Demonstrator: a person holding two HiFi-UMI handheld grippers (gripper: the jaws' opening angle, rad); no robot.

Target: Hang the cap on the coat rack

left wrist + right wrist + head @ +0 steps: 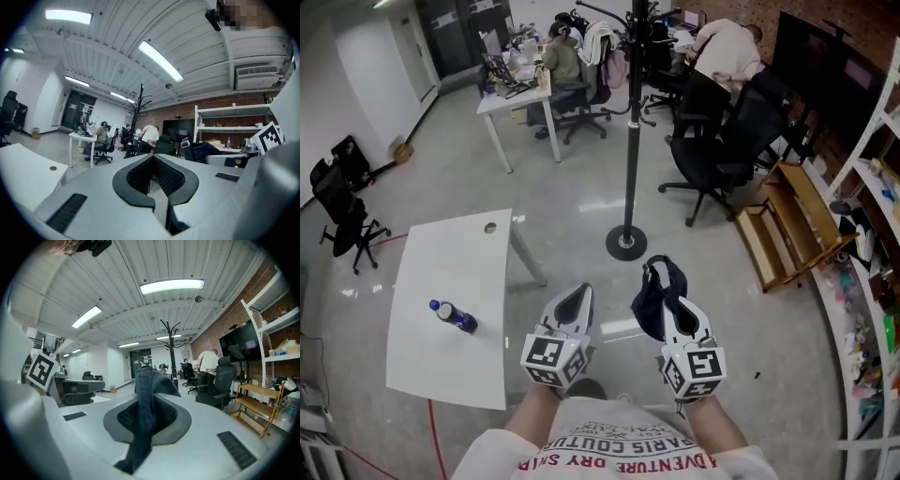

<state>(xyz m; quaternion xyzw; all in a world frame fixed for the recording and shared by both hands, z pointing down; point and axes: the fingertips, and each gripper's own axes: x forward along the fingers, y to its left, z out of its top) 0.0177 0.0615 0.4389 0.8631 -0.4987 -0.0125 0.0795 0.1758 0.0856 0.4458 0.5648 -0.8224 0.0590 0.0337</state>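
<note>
A dark blue cap (659,292) hangs from my right gripper (677,305), whose jaws are shut on its fabric. In the right gripper view the denim-blue cap (144,394) drapes over and between the pads of the right gripper (150,417). The black coat rack (632,122) stands ahead on its round base (625,244), apart from both grippers. Its hooked top shows as the coat rack (171,341) in the right gripper view and the coat rack (139,110) in the left gripper view. My left gripper (578,302) is beside the right one, shut with nothing in it (152,161).
To my left stands a white table (459,262) with a blue-capped bottle (452,316) lying on it. Black office chairs (717,150) and a low wooden shelf (792,225) are right of the rack. Shelving (872,244) lines the right wall. People sit at desks (520,89) behind.
</note>
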